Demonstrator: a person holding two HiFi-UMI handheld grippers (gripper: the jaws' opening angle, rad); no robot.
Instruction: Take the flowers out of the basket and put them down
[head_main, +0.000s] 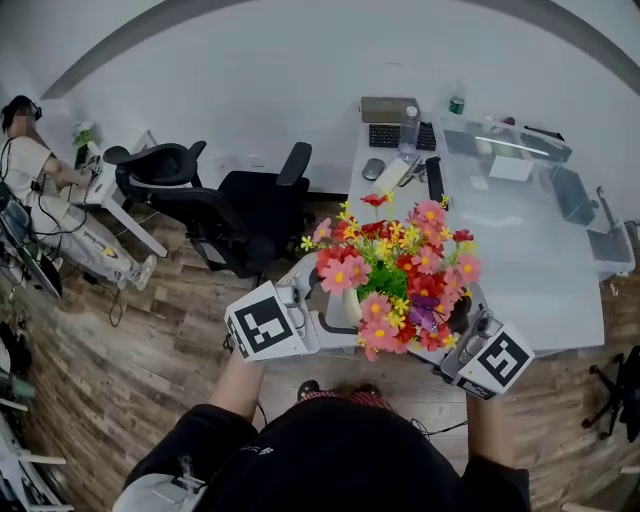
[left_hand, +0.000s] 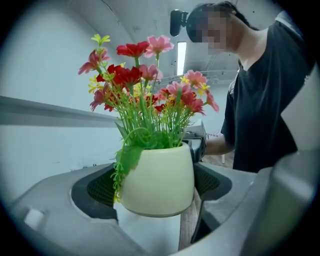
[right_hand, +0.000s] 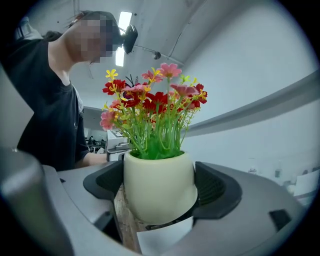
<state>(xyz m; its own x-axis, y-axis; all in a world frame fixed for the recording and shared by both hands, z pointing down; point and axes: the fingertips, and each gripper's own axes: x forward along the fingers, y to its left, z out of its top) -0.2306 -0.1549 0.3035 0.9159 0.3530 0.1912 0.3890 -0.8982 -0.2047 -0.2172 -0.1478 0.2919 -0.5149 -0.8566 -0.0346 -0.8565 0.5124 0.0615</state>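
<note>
You stood at the near left corner of a long white desk (head_main: 520, 260), with a wood-plank floor (head_main: 150, 360) under you and a plain pale wall (head_main: 250, 90) beyond the far edge. Along the desk's far edge lay a keyboard (head_main: 400, 135), a clear bottle (head_main: 409, 130) and a green-capped bottle (head_main: 457, 98). The middle and near half of the top were mostly bare, which left room to your right. Off the desk's left edge stood two black office chairs (head_main: 240, 215), and further left another person (head_main: 50, 200) sat at a separate small table.

You held the flowers (head_main: 395, 275), a bunch of red, pink and yellow blooms in a cream pot (head_main: 352, 305), over that near left corner. The gripper views showed white desk top and a strip of floor below the pot. Whether its base touched the desk could not be told.

Both your forearms reached forward from dark sleeves and angled inward, marker cubes facing up. Your left tongs (head_main: 322, 305) came in from the left and your right tongs (head_main: 462, 318) from the right. Each pair pinched the pot, with its dark pads pressed against the rounded sides and the stems rising straight above the rim.
</note>
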